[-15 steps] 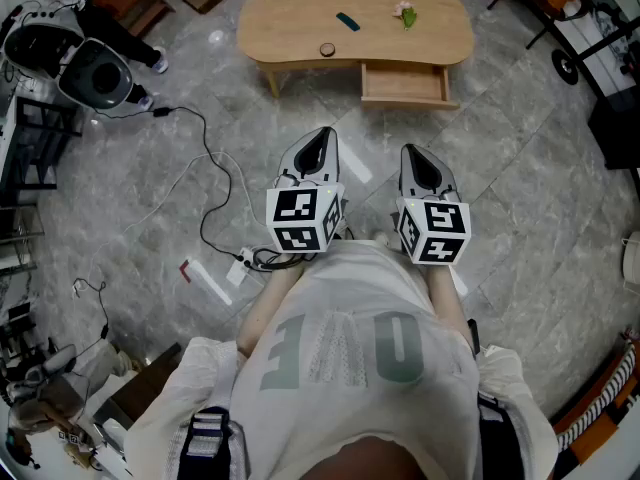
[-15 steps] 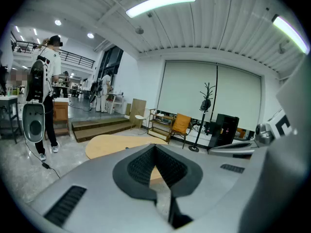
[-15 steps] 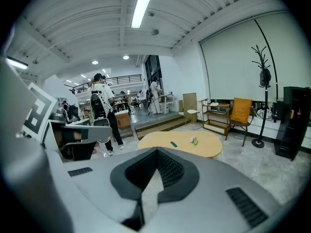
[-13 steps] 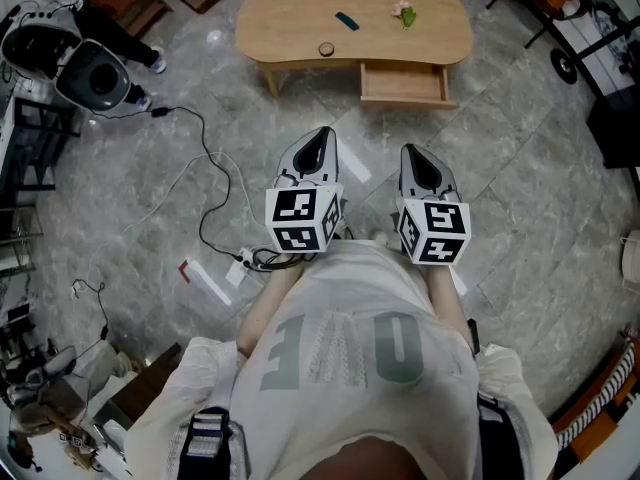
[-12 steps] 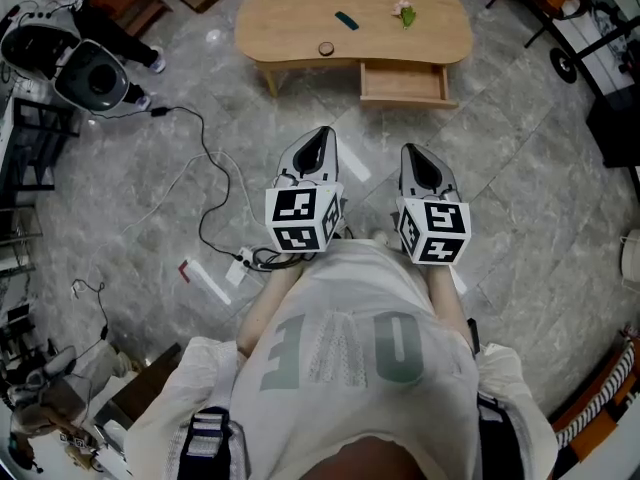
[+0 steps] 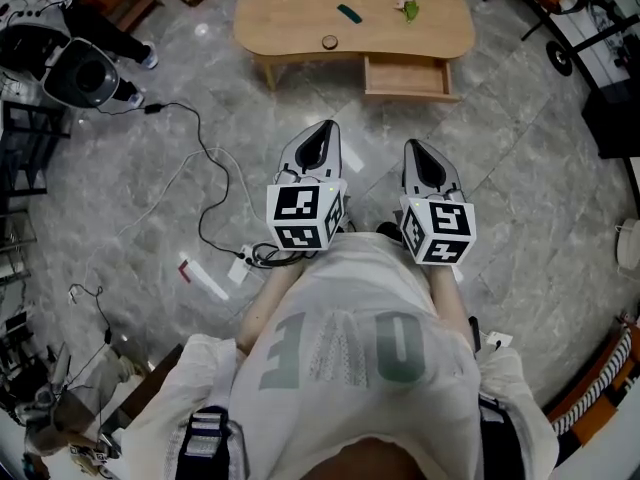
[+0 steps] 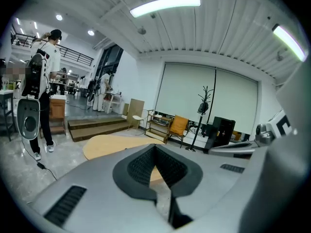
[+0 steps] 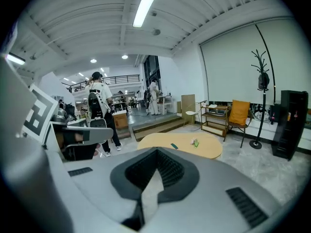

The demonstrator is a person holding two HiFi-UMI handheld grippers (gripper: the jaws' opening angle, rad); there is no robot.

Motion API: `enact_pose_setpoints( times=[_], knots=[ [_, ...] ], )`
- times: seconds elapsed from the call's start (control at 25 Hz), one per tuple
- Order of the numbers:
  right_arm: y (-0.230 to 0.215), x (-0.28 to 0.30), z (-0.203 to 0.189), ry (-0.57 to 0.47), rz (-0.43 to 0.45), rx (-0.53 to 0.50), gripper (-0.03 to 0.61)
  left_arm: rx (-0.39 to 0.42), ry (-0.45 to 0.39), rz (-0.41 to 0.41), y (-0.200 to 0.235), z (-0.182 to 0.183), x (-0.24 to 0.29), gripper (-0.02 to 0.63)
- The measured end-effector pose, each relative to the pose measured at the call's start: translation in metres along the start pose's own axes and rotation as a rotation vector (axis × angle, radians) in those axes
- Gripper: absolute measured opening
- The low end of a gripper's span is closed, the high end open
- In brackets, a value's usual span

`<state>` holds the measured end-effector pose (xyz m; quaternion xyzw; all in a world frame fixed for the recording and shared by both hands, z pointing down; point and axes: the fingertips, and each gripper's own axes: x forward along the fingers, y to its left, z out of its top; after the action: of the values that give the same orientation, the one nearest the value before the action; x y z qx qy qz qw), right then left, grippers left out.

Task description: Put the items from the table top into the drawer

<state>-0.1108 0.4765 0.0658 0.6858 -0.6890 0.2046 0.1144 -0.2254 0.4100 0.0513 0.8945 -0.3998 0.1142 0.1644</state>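
Observation:
The oval wooden table stands far ahead at the top of the head view. On it lie a small dark flat item, a pink flower with green leaves and a small round item. Its drawer hangs open at the front right. My left gripper and right gripper are held close to my body over the floor, both shut and empty. The right gripper view shows the table with the dark item and the flower beyond the shut jaws.
Cables and a power strip lie on the marble floor at my left. A black device and a person's legs are at the far left. A person with a backpack stands beyond; a chair and a coat stand are behind the table.
In the head view the table and drawer have slid a little toward the top edge. Both grippers stay shut, almost where they were in front of my body.

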Motion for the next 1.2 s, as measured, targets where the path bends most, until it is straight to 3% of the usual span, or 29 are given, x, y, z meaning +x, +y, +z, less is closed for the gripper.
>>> enact_pose_setpoints(
  times=[0.52,0.88,1.2],
  knots=[
    [-0.011,0.035,0.018,-0.007,-0.085,0.025,0.005,-0.031,-0.026,-0.015,0.056,0.025,0.048,0.008],
    [-0.058,0.15,0.062,-0.026,-0.013,-0.004,0.005,-0.009,-0.044,0.023,0.075,0.056,0.141,0.008],
    [-0.141,0.259,0.133,-0.016,0.082,-0.074,0.005,-0.007,-0.098,0.094,0.077,0.122,0.268,0.008]
  ],
)
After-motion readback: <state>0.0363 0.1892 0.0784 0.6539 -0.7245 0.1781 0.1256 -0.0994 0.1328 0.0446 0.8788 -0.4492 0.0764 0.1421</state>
